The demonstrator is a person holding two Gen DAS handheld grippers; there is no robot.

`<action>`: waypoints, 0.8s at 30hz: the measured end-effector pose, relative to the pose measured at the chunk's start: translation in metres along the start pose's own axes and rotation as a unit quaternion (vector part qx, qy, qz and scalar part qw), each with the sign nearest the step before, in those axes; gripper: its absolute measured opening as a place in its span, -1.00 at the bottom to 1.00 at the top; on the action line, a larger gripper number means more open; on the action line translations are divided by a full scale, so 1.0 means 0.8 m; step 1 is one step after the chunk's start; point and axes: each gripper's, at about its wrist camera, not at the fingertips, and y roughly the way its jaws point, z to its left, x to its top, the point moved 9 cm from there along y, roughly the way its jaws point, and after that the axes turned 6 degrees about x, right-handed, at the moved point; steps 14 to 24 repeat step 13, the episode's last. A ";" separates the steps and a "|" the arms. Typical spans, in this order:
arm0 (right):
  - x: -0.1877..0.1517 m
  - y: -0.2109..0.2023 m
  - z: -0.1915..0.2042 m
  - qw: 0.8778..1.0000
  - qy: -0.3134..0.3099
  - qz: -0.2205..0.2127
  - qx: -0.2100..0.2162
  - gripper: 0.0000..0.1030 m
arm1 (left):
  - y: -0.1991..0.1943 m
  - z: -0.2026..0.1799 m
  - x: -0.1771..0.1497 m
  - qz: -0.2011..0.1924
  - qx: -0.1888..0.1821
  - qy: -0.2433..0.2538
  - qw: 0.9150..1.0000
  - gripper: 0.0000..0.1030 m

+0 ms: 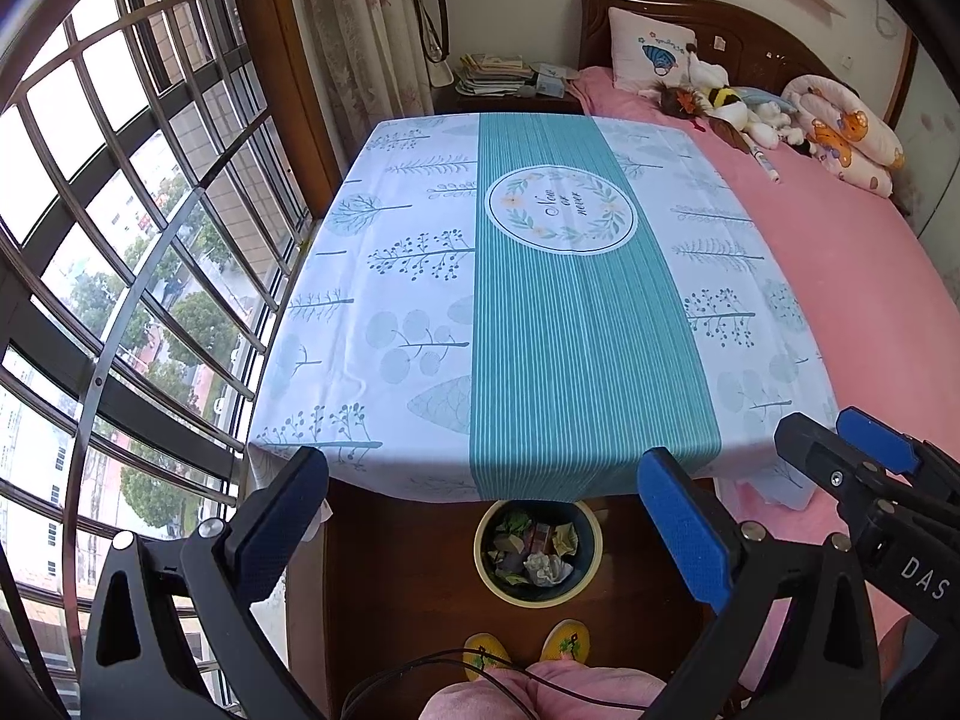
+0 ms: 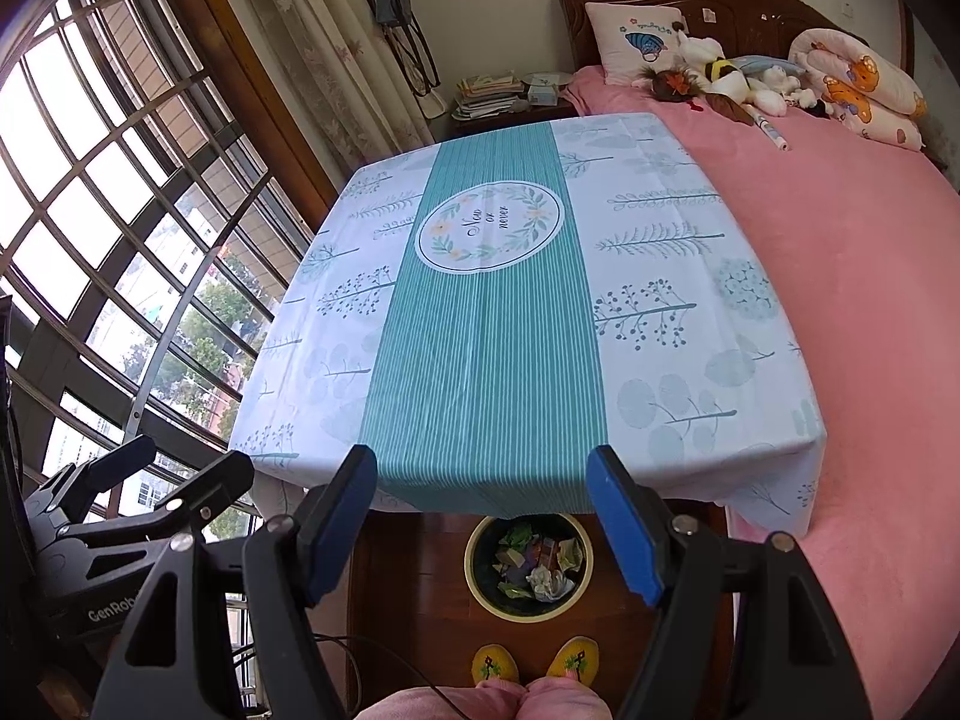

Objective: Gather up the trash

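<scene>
Teal-and-white tablecloth (image 1: 540, 312) is bare, no trash left on it in either view. All the trash sits in the bin (image 1: 483, 564) on the dark wood floor (image 1: 390, 570), just past the near table edge, right in front of the person's yellow slippers (image 1: 525, 651).

Key relation: bin lies below and ahead of both grippers, low in frame, roughly centred between the finger pairs in each view. Left gripper (image 1: 486, 516) frames it almost dead centre; right gripper (image 2: 483, 525) has it slightly right of centre. Neither is clearly nearer, both hover above table-edge level, side by side. The bin is round, so there's no long axis to line up with; any approach would be straight down over the rim.

Jaws: left stands wide apart, nothing between the blue pads (image 1: 684, 531). Right also wide apart, empty.

Trash look: crumpled paper (image 1: 547, 569), whitish-grey wad on top, plus greenish and reddish wrappers (image 1: 543, 534), loosely piled, filling most of the bin but below the rim. Light, squashy stuff, easy to pinch. Bin has a pale yellowish rim, dark inside.

Judgement: collecting looks finished or nearly so; nothing visible on the table to pick. Pink bed (image 2: 840, 300) beside the table holds plush toys (image 2: 738, 81), not trash.
</scene>
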 end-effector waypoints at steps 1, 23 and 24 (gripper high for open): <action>0.001 0.002 0.000 1.000 -0.001 0.001 0.001 0.41 | 0.000 0.000 0.000 0.001 0.001 0.000 1.000 0.98; 0.003 0.012 -0.005 1.000 -0.005 0.012 0.011 0.41 | 0.010 -0.002 -0.001 0.013 0.008 -0.003 1.000 0.98; 0.003 0.012 -0.005 1.000 -0.005 0.012 0.011 0.41 | 0.010 -0.002 -0.001 0.013 0.008 -0.003 1.000 0.98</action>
